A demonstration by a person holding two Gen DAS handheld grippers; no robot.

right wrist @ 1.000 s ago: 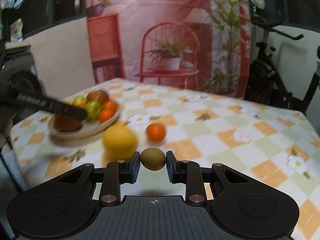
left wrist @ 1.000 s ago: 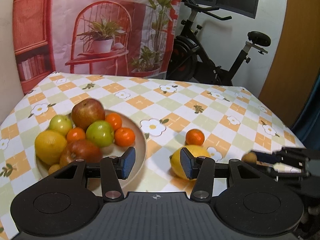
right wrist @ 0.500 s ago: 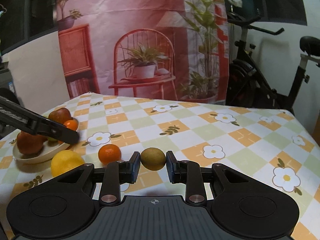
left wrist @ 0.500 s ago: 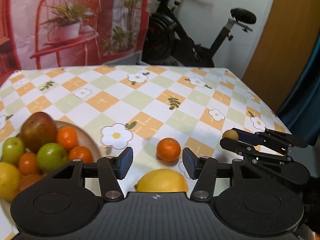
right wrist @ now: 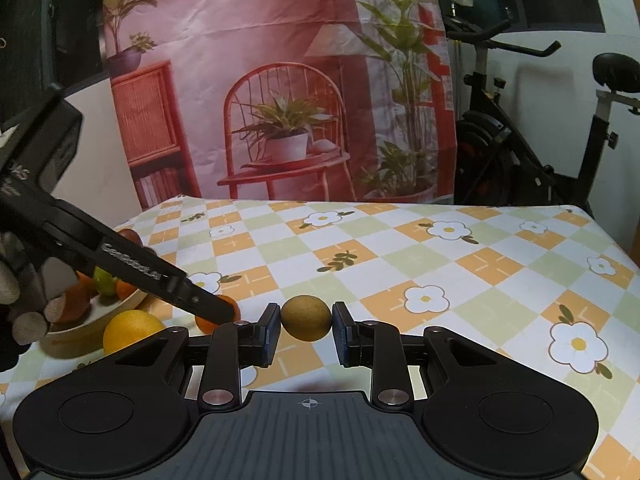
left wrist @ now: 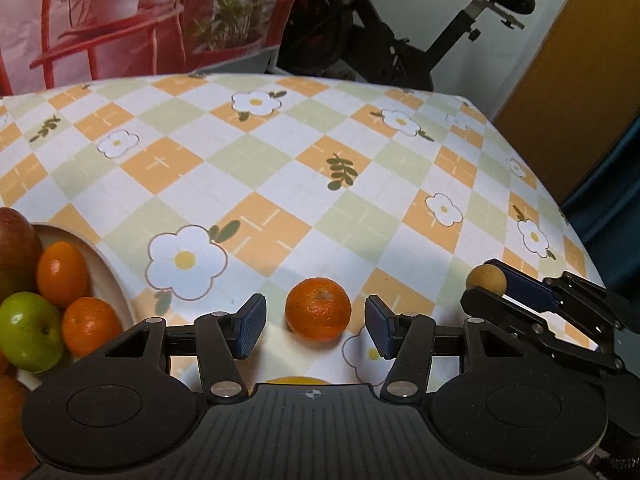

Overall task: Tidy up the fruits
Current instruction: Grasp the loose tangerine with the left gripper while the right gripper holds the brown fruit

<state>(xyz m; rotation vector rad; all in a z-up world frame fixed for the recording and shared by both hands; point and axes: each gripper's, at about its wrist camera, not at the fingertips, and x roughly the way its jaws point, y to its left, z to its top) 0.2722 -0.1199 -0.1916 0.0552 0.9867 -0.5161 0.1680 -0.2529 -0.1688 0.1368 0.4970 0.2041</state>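
Note:
A tangerine (left wrist: 318, 308) lies on the checked tablecloth between the blue pads (left wrist: 250, 328) of my left gripper (left wrist: 316, 322). The jaws stand open with a gap on each side of the fruit. Just below it a sliver of a lemon (left wrist: 294, 380) shows, plain in the right wrist view as the lemon (right wrist: 132, 330). At the left, a cream bowl (left wrist: 102, 264) holds apples and tangerines. My right gripper (right wrist: 306, 322) is shut on a brown kiwi (right wrist: 306, 316) and holds it above the table, to the right of the tangerine.
The flowered tablecloth (left wrist: 280, 184) stretches bare beyond the fruit, with its right edge near an orange panel (left wrist: 580, 80). An exercise bike (left wrist: 400, 48) and a printed backdrop (right wrist: 280, 80) stand behind. A gloved hand (right wrist: 24, 292) holds the left gripper.
My left gripper swung right from the bowl and lemon, tilted down, and now straddles the tangerine. The right gripper turned with the kiwi still held, then stayed put.

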